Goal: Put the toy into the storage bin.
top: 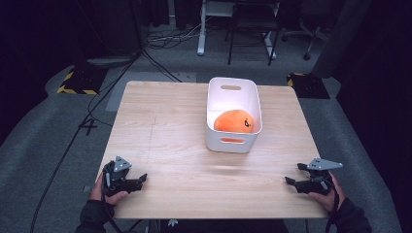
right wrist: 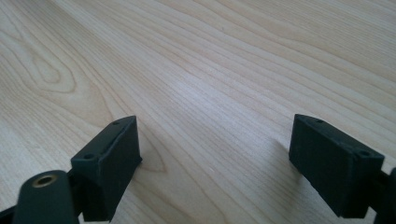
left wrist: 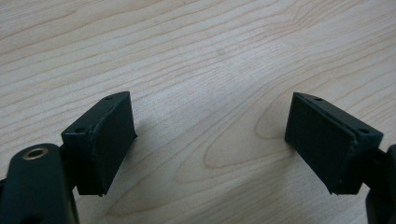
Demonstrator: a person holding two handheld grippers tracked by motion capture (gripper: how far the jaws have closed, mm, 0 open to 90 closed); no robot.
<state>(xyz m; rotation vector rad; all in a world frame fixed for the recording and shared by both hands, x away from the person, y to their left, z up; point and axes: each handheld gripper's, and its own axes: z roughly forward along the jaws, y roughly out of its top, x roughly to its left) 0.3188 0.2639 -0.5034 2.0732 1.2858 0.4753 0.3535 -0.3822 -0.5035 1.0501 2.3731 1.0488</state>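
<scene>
One white plastic bin [top: 233,114], rounded at the corners with slot handles, sits right of centre on the pale wood-grain surface [top: 160,126] and holds a soft orange plush ball [top: 234,121]. My left tongs [top: 141,178] and right tongs [top: 289,180] rest wide open and empty at the near corners, well apart from it.

The right pair of black two-jaw tongs [right wrist: 215,163] rose from the bottom edge, its jaws standing wide apart with only bare wood between them. Each pad [right wrist: 114,163] was a blocky dark slab with small screw holes along its top face. Beneath lay the pale, light-wood tabletop [right wrist: 224,70], its grain running in long diagonal bands, a knot-like swirl at upper left. Soft shadows fell beside both jaws.
</scene>
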